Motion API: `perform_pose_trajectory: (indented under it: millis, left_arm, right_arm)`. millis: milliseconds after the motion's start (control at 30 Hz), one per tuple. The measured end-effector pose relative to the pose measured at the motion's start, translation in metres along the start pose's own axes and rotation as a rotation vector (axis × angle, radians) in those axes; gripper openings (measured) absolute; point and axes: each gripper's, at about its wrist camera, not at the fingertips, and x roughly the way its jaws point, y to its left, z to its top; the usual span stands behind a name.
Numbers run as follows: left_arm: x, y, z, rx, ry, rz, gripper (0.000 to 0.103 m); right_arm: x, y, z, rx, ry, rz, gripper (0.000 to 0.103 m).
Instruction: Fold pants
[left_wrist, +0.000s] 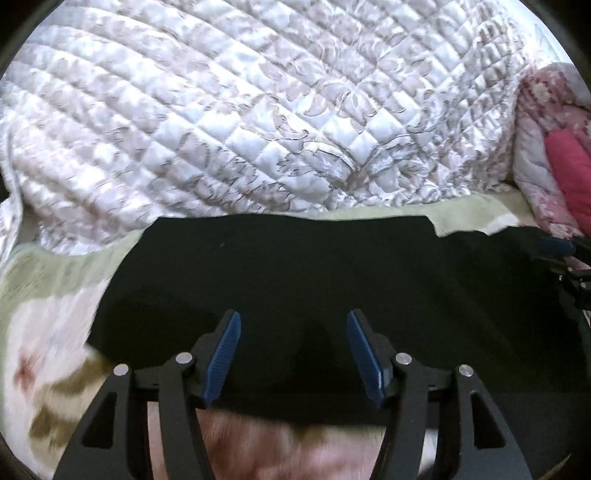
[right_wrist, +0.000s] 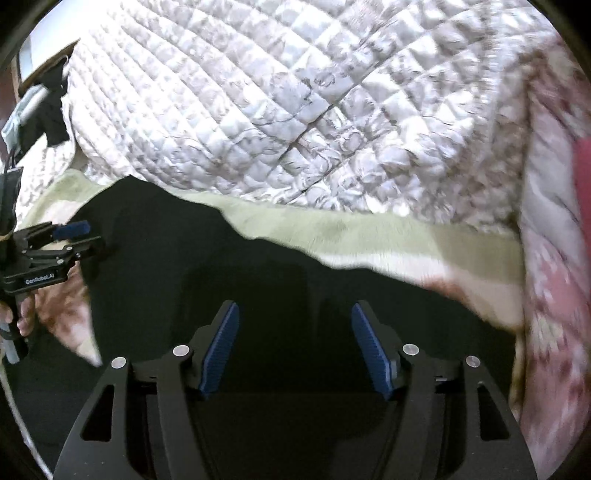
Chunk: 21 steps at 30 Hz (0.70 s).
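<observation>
- The biggest risk I see is the flat black fabric pants (left_wrist: 295, 266) coming out of line: they lie spread on the pale green and cream fleece blanket (left_wrist: 44, 266) in front of the rumpled white quilted bedspread (left_wrist: 258, 110), and their far edge in the right wrist view already runs as a ragged diagonal. If I grab unevenly from here, the fold will land skewed.
- Next, I could pinch the fleece blanket along with the pants, because the cloth is thin and lies right on it; the whole layer would then drag.
- The black cloth shows almost no creases or seams in either view, so I cannot tell waistband from leg, and I may pick the wrong edge.
- A smaller worry is the pink floral quilt (right_wrist: 546, 295) bunched just beside the pants on the right; a wide sweep could snag it.
- My left gripper (left_wrist: 293, 354) tilts steeply down over the pants, blue ribbed pads (left_wrist: 223, 358) spread apart with nothing between them.
- My right gripper (right_wrist: 295, 350) sits the same way, jaws wide and empty, above the dark cloth; the left tool shows at that view's left edge, a hand (right_wrist: 26, 310) around its handle.
</observation>
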Motion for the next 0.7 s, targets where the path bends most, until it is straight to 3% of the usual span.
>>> perform_pose_trajectory:
  millis: [167,333,367,400,433,467,500,600,700]
  left_arm:
    - [0.036,-0.004,0.017,-0.013,0.013,-0.006,0.067]
    - [0.058,-0.011,0.02,0.021,0.013,0.02,0.072]
    - [0.059,-0.012,0.02,0.037,0.014,0.028,0.072]
    - [0.06,-0.013,0.02,0.049,0.014,0.037,0.068]
    - [0.061,-0.014,0.02,0.056,0.016,0.048,0.063]
    - [0.062,-0.016,0.021,0.068,0.016,0.082,0.047]
    - [0.063,-0.018,0.02,0.088,0.018,0.135,0.029]
    - [0.062,-0.014,0.021,0.102,0.014,0.161,0.008]
    - [0.047,-0.007,0.023,0.089,0.0,0.13,0.004]
  right_arm:
    - [0.041,-0.012,0.024,-0.061,0.033,0.027,0.064]
    - [0.082,-0.013,0.029,-0.077,0.153,0.061,0.064]
    - [0.082,-0.012,0.03,-0.082,0.148,0.063,0.054]
    - [0.082,-0.01,0.031,-0.091,0.147,0.072,0.043]
    - [0.08,-0.007,0.03,-0.107,0.139,0.069,0.017]
    - [0.079,-0.003,0.03,-0.123,0.134,0.066,0.008]
    - [0.077,0.002,0.029,-0.134,0.137,0.071,0.007]
    - [0.071,0.013,0.026,-0.169,0.124,0.032,0.006]
    - [0.047,0.015,0.026,-0.152,0.072,0.042,0.006]
